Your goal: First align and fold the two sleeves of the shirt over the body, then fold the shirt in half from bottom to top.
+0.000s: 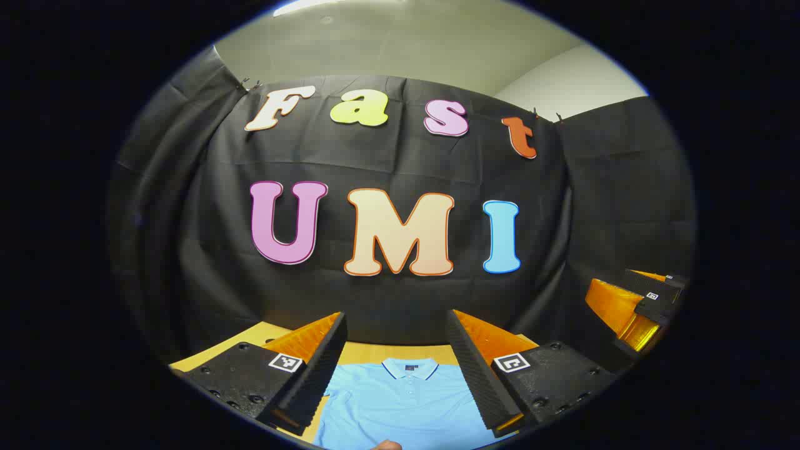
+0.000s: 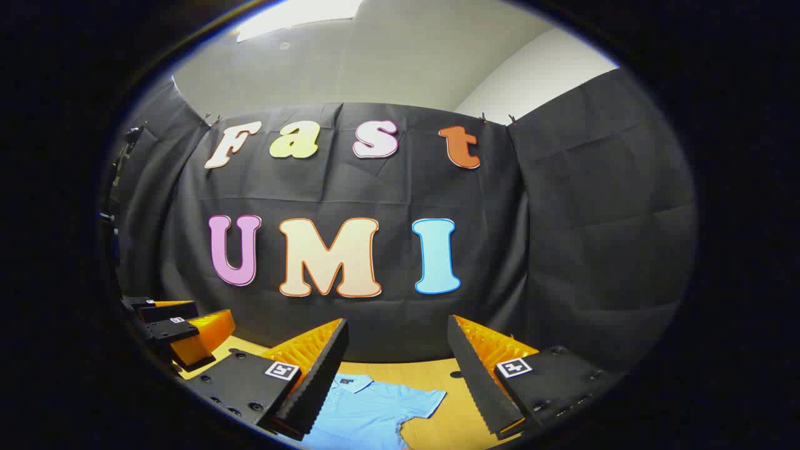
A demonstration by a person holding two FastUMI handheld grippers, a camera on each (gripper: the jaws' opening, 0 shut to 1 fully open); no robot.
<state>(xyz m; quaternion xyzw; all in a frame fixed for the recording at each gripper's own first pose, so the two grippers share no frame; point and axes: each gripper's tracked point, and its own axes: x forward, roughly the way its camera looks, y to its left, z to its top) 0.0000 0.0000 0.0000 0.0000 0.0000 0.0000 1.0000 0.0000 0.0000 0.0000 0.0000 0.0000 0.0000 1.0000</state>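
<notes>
Wooden table (image 2: pixel 437 375), light blue polo shirt (image 1: pixel 400 406) lying flat (collar toward the wall)

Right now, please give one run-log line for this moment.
left gripper: open, above shirt | right gripper: open | shirt: flat on table, sleeve unfolded

No readable text shows; the square markers (image 1: pixel 285 362) on the left gripper (image 1: pixel 396 365) carry only patterns.

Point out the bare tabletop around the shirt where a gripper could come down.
Bare table lies between the shirt's spread sleeve and the booth wall, plus a thin strip beyond the collar. The middle is crowded by the shirt.
</notes>
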